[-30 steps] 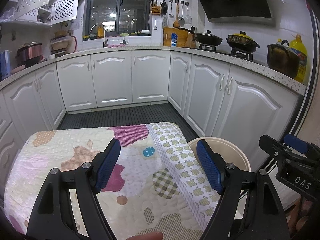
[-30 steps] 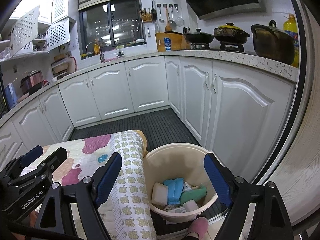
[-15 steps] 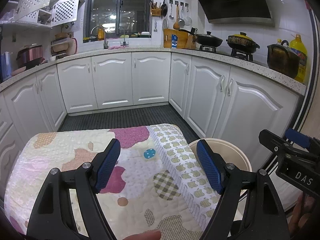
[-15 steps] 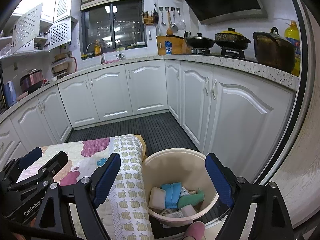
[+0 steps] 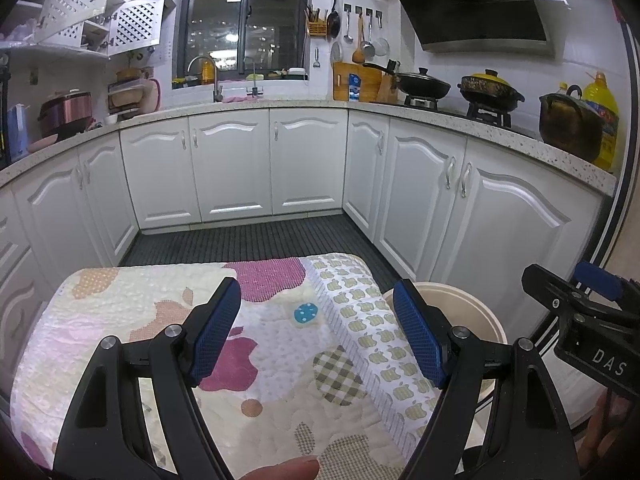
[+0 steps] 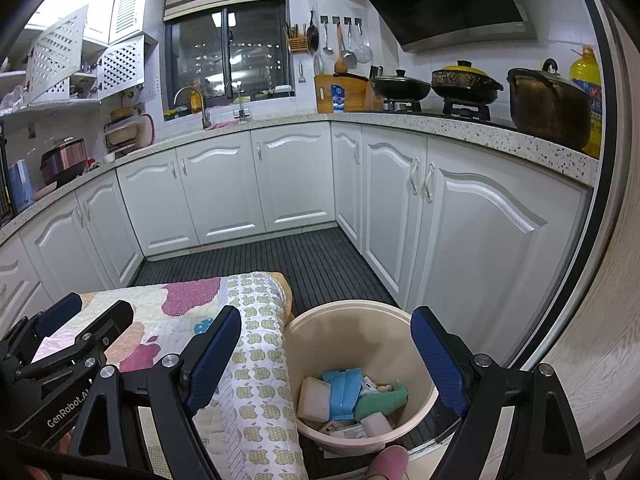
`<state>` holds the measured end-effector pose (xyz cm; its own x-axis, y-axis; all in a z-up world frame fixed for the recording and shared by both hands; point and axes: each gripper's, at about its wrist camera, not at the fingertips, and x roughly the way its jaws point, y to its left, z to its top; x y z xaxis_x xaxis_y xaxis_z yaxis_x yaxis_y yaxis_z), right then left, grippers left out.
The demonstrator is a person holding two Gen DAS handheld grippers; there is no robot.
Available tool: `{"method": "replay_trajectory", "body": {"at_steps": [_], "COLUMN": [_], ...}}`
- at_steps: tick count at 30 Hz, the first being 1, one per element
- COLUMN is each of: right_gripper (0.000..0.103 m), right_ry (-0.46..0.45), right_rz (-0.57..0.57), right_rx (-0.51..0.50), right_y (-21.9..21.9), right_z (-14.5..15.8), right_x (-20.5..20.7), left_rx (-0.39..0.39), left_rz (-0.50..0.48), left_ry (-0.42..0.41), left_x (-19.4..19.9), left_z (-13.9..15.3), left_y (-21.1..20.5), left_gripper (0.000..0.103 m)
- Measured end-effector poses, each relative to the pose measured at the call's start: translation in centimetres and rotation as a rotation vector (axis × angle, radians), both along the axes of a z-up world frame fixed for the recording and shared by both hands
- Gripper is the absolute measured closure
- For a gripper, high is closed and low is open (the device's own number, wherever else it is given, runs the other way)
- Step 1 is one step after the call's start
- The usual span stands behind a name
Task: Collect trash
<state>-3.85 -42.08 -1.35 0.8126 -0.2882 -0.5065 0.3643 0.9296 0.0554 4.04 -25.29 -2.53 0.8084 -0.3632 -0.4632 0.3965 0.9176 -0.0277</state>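
Left gripper (image 5: 316, 332) hangs over quilted tabletop (image 5: 132, 312), jaws released, nothing between. Right gripper (image 6: 326, 358) above beige bucket (image 6: 344, 322), jaws released, holding nothing. Trash (image 6: 348, 398) lies inside bucket: white blocks, blue packet, green rag. Bucket stands on dark floor (image 6: 320, 264) just beside tabletop edge. Behind, white cabinets (image 6: 292, 180).

Cool, even indoor light, sharp focus, strong fisheye bending with dark corners, and night outside the window (image 5: 244, 28).

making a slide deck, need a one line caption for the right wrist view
Open right tongs hover over a beige bin holding collected trash, beside a quilt-covered table.
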Motion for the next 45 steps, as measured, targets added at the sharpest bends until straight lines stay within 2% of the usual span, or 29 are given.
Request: {"method": "replay_trajectory", "body": {"at_steps": [45], "right_gripper": [0.018], "right_ry": [0.021], "right_rz": [0.008], "right_rx": [0.008], "right_y": [-0.03], "right_z": [-0.26], "right_x": [0.39], "left_rx": [0.002], "left_rz": [0.003], "left_ry": [0.002], "left_x": [0.06], "left_z": [-0.04], "left_y": [-0.05], "left_gripper": [0.025]}}
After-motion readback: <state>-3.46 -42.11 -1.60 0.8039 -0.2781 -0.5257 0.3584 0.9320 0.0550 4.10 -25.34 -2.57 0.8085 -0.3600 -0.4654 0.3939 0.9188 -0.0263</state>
